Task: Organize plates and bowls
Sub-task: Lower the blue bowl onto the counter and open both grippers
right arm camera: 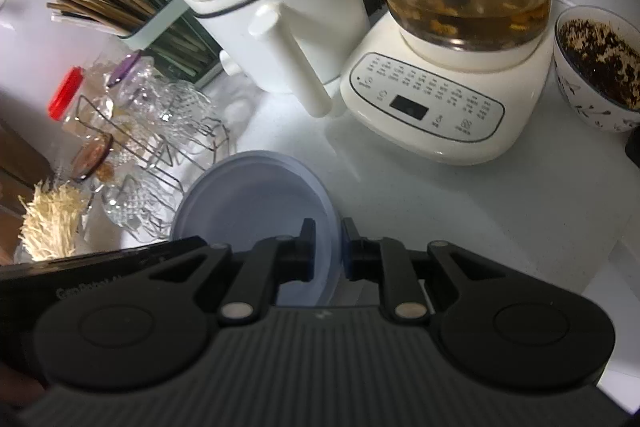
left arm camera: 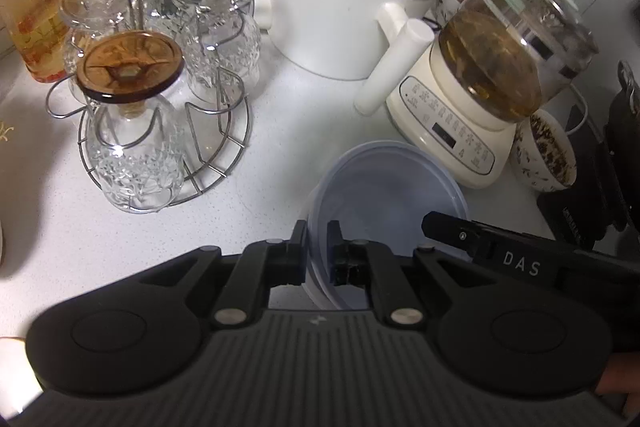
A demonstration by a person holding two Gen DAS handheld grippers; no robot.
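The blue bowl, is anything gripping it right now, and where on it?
Both grippers hold the blue bowl by its rim: the left gripper pinches the left side, the right gripper the right side.

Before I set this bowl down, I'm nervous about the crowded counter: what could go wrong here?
Both grippers, left gripper and right gripper, pinch only the thin rim of the blue bowl, so it might twist or slip. The glasses rack stands close on its left; a swing could knock glasses. The kettle base and the white pot's handle crowd the far side.
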